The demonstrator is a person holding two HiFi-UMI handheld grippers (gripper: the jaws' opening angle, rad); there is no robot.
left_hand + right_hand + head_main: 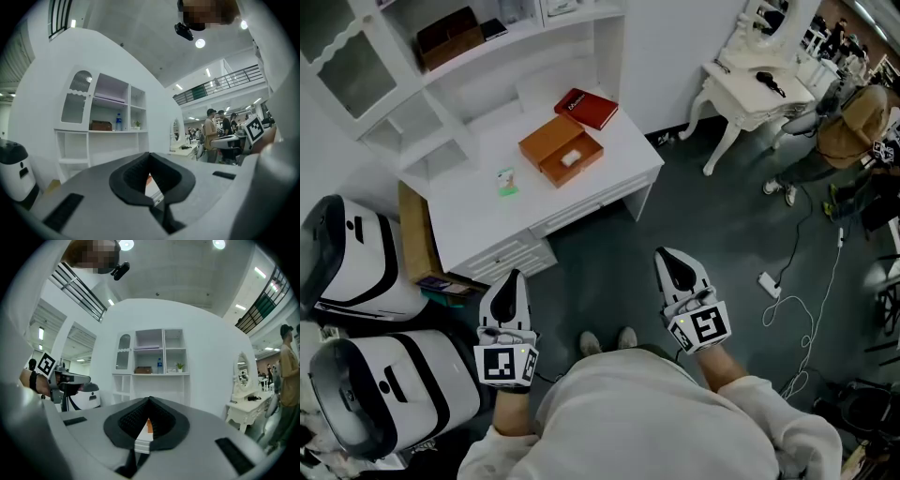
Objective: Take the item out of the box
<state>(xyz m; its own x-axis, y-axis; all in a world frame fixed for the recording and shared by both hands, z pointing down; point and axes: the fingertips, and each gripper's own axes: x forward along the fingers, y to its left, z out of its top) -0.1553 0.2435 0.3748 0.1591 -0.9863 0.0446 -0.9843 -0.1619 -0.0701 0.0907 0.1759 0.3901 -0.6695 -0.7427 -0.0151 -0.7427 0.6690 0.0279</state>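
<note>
An open orange box point(574, 165) lies on the white desk point(619, 173) with its lid point(549, 140) beside it. A small white item point(571, 158) rests inside the box. Both grippers hang low in front of my body, well short of the desk. My left gripper point(512, 277) is shut with nothing in it, its tips meeting in the left gripper view point(150, 154). My right gripper point(667, 255) is also shut and empty point(150, 400). A sliver of the orange box point(149, 426) shows behind the right jaws.
A red box point(586, 108) and a small green-and-white object point(506, 181) share the desk. Shelves behind hold a brown box point(448, 37). Two white machines point(356, 258) stand at the left, a vanity table point(759, 94) at the right, and cables point(797, 291) run across the floor.
</note>
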